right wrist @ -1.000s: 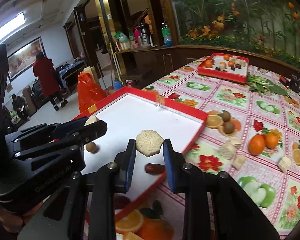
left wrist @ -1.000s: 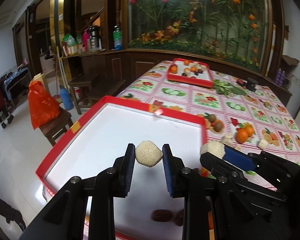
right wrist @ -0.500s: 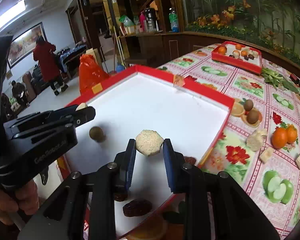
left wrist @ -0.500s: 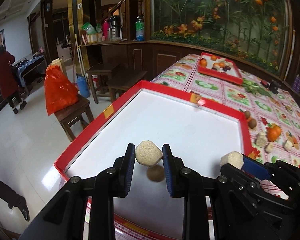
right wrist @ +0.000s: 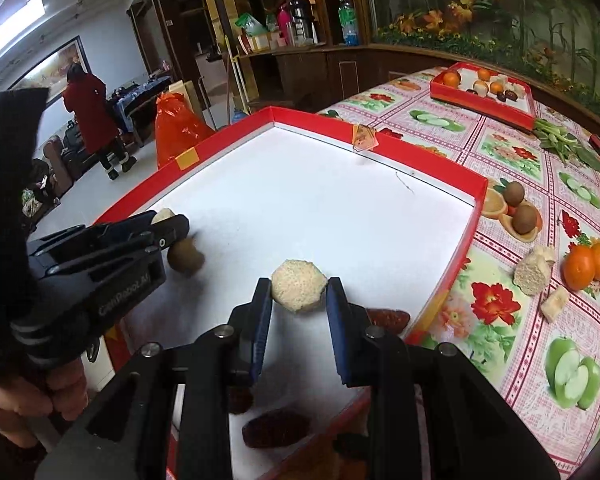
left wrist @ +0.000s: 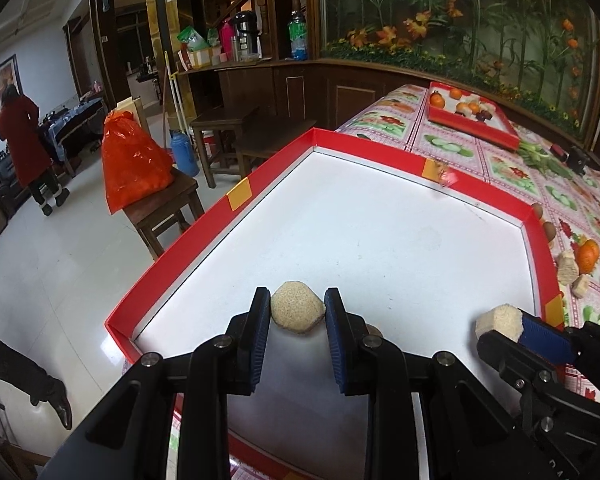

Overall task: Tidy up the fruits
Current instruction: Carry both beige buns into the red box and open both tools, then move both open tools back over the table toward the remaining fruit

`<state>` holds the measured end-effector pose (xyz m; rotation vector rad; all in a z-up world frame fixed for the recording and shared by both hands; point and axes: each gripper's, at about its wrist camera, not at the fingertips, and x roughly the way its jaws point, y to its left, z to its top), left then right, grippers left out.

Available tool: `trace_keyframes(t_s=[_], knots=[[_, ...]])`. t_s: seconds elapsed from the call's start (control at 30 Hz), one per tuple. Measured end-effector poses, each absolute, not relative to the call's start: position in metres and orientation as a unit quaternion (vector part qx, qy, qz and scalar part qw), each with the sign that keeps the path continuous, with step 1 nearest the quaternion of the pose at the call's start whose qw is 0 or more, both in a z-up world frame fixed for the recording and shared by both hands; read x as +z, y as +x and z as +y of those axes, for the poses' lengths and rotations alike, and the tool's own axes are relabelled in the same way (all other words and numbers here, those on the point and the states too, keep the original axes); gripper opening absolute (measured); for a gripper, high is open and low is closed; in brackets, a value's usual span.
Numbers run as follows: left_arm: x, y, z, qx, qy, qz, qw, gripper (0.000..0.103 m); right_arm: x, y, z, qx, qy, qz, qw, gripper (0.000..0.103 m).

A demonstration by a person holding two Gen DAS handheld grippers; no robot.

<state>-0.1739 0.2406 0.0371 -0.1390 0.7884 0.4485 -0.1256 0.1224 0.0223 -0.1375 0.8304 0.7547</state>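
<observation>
Red tray [right wrist: 440,168] holding kiwi [right wrist: 186,256], dates [right wrist: 388,316], far tray [right wrist: 480,106] with oranges [right wrist: 452,79]

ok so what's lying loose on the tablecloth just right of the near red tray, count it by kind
kiwis: 2
oranges: 2
beige chunks: 3
total: 7

Large home living-dining room. Polished white tile floor [left wrist: 52,280], dark wood panelling [left wrist: 300,84] and pillars, floral mural wall [left wrist: 460,20]. Fruit-print oilcloth on bench [right wrist: 500,300]. Sideboard shelf with thermos [left wrist: 244,32], bottles, snack bags. Wooden stools [left wrist: 164,204], orange plastic sack [left wrist: 132,164]. Framed painting [right wrist: 56,68], sofa at far end, person in red coat [left wrist: 24,140] standing there.
</observation>
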Motion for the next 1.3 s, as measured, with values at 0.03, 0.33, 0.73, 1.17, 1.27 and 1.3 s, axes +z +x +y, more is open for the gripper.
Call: trace_keyframes(t_s=[0.03,0.33,0.73,1.17,1.27,1.3], knots=[[0.037,-0.173,0.240,0.220,-0.063,0.381,0.896,0.027,0.022,-0.123,0.124,0.358,-0.063,0.397,0.843,0.030],[0.037,-0.170,0.236,0.236,-0.038,0.386,0.891,0.028,0.024,-0.110,0.130,0.353,-0.059,0.407,0.840,0.039],[0.050,-0.169,0.218,0.228,-0.025,0.375,0.898,0.058,0.044,-0.105,0.076,0.329,-0.031,0.351,0.876,0.049],[0.066,-0.161,0.179,0.199,0.009,0.367,0.909,0.060,0.058,-0.072,-0.049,0.240,0.037,0.332,0.912,0.049],[0.070,-0.160,0.165,0.177,0.015,0.368,0.913,0.060,0.056,-0.064,-0.082,0.214,0.056,0.336,0.916,0.049],[0.071,-0.159,0.159,0.169,0.018,0.368,0.914,0.060,0.055,-0.061,-0.093,0.204,0.063,0.337,0.917,0.049]])
